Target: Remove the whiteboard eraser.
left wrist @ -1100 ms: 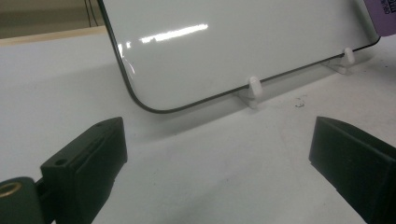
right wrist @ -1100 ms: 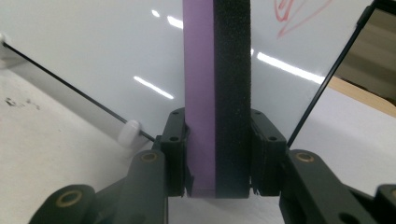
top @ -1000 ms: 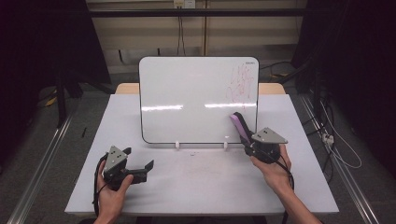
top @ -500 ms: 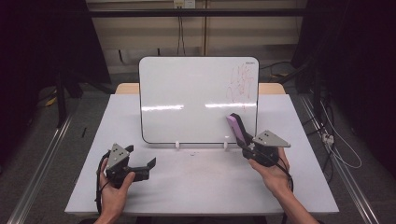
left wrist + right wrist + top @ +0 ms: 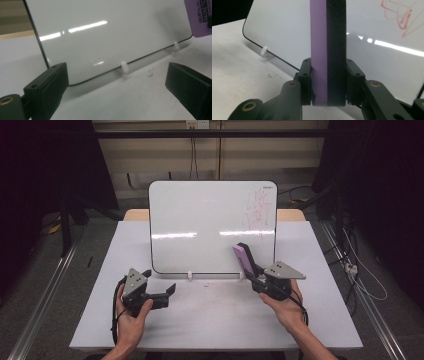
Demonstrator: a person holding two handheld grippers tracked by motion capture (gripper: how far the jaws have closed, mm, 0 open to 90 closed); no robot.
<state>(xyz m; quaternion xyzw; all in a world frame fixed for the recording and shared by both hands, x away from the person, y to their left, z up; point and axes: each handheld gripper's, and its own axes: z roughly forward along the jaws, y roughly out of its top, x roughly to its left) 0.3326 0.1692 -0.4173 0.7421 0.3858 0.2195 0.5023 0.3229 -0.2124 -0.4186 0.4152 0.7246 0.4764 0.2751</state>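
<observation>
High view: right gripper point(image 5: 256, 276) clamps purple-and-black eraser point(image 5: 245, 257), long axis tilted up toward whiteboard point(image 5: 200, 220); red scribble point(image 5: 259, 206) up and right of eraser, right hand nearer. Left gripper point(image 5: 162, 292) gapes, holds nothing, low near board's left corner. White table point(image 5: 210, 320), dark room.

Left gripper view: jaws wide, nothing between; board ahead on white clips point(image 5: 124, 68); eraser point(image 5: 200, 17) top right.

Right gripper view: jaws pinch eraser point(image 5: 328, 50) upright; scribble point(image 5: 402, 15) upper right.

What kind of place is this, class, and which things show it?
Probably a lab or recording room: a bare white table, a propped whiteboard with red scribbles, cables on the floor, dark curtains around.
</observation>
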